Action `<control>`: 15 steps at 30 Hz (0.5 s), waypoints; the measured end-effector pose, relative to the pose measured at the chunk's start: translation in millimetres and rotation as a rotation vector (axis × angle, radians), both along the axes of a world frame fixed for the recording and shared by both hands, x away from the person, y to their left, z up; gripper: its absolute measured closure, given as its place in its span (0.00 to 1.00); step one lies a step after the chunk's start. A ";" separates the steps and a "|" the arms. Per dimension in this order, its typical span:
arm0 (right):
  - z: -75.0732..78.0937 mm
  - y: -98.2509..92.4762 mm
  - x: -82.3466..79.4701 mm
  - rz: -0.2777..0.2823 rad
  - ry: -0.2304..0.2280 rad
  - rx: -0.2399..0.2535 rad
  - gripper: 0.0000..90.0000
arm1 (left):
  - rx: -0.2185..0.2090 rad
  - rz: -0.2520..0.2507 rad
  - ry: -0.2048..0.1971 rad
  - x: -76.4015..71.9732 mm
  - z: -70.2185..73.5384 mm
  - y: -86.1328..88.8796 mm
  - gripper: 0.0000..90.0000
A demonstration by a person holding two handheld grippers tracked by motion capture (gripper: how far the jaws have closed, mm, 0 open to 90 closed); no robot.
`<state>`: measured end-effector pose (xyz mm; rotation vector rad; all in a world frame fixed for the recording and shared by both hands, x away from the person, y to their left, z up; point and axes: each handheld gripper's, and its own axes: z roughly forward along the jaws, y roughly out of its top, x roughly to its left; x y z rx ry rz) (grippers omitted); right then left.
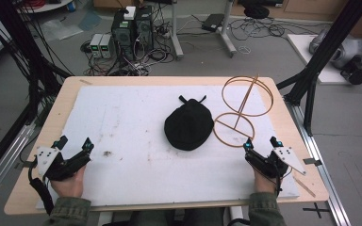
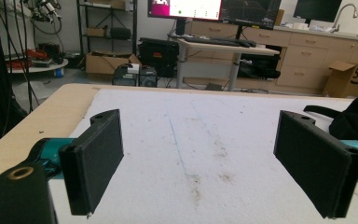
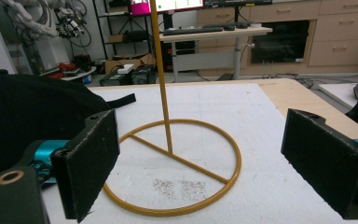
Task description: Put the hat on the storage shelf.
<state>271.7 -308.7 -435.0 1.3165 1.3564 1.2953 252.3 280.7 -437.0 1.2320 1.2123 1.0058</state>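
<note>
**Worktop with hat and wire stand**

Pale wooden worktop (image 1: 52, 117) under a stained white mat (image 1: 132, 141). Black hat (image 1: 189, 125) at centre, touching the gold wire stand (image 1: 238, 110) just to its right. Left hand-held gripper (image 1: 73, 147) near the front left edge, jaws wide apart, holding nothing. Right hand-held gripper (image 1: 262, 142) before the stand's base ring, likewise spread and empty.

On the table (image 1: 66, 101) lies a sheet (image 1: 122, 122); the hat (image 1: 189, 125) is at its middle, the stand (image 1: 238, 117) just right of it.
</note>
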 end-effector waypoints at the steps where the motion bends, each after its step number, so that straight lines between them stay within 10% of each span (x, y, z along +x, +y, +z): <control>1: 0.0 -0.1 0.1 0.001 0.000 0.000 0.12 | -0.001 -0.001 0.002 0.0 -0.1 0.1 0.18; 15: -0.2 1.2 0.5 0.006 0.002 -0.006 0.12 | 0.024 -0.045 0.003 3.9 2.6 -4.9 0.17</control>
